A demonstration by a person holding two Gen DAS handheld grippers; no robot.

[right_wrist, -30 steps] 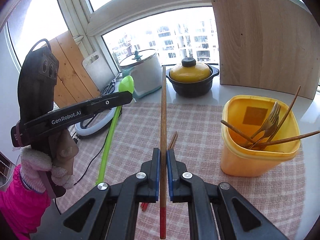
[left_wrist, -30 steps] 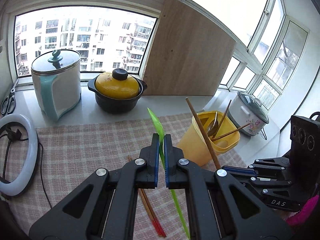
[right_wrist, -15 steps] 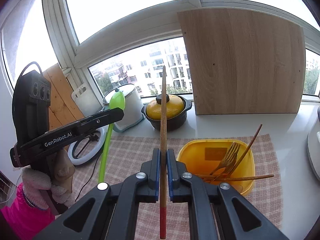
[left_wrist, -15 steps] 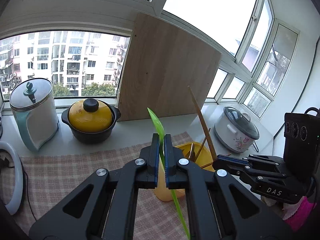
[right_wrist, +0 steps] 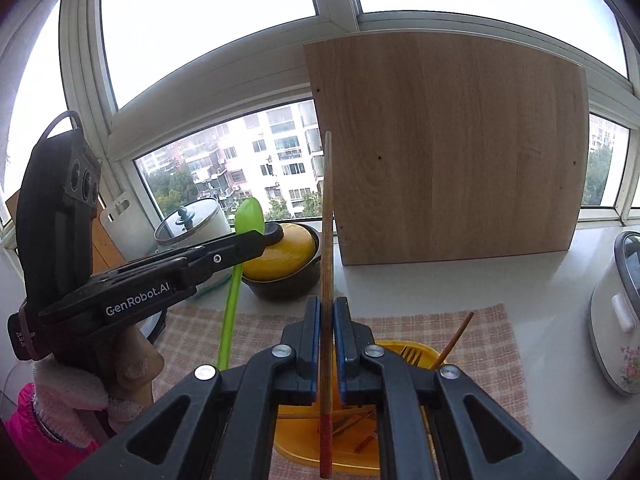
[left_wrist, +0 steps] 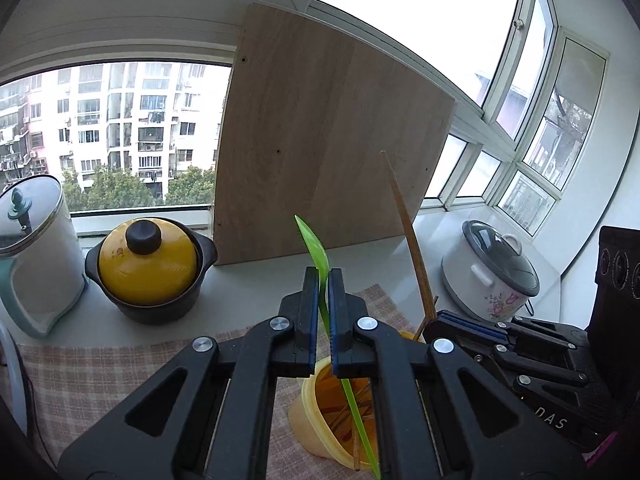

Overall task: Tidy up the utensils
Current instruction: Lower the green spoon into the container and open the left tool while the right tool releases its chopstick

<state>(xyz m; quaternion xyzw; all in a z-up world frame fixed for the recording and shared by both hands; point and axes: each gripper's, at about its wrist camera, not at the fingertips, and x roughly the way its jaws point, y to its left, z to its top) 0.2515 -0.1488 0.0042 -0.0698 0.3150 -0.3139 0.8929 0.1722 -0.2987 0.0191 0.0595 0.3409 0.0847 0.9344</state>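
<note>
My left gripper [left_wrist: 324,280] is shut on a green plastic spoon [left_wrist: 316,246], bowl up, its handle [left_wrist: 358,412] reaching down over the yellow utensil holder [left_wrist: 308,408]. My right gripper [right_wrist: 327,312] is shut on a wooden chopstick [right_wrist: 327,220] with a red end [right_wrist: 325,444], held upright above the same yellow holder [right_wrist: 300,444]. The holder contains a fork [right_wrist: 410,354] and wooden chopsticks [right_wrist: 456,338]. The left gripper with its green spoon [right_wrist: 248,216] shows at left in the right wrist view. The right gripper [left_wrist: 460,320] and chopstick [left_wrist: 404,220] show at right in the left wrist view.
A checked mat [left_wrist: 100,376] covers the counter. Behind stand a yellow-lidded black pot [left_wrist: 148,268], a white kettle [left_wrist: 32,256], a leaning wooden board [left_wrist: 328,152] and a white rice cooker [left_wrist: 492,276].
Both grippers have risen and moved over the yellow holder, tilting down so the holder now lies right beneath the jaws. Spoon and chopstick stay gripped.
</note>
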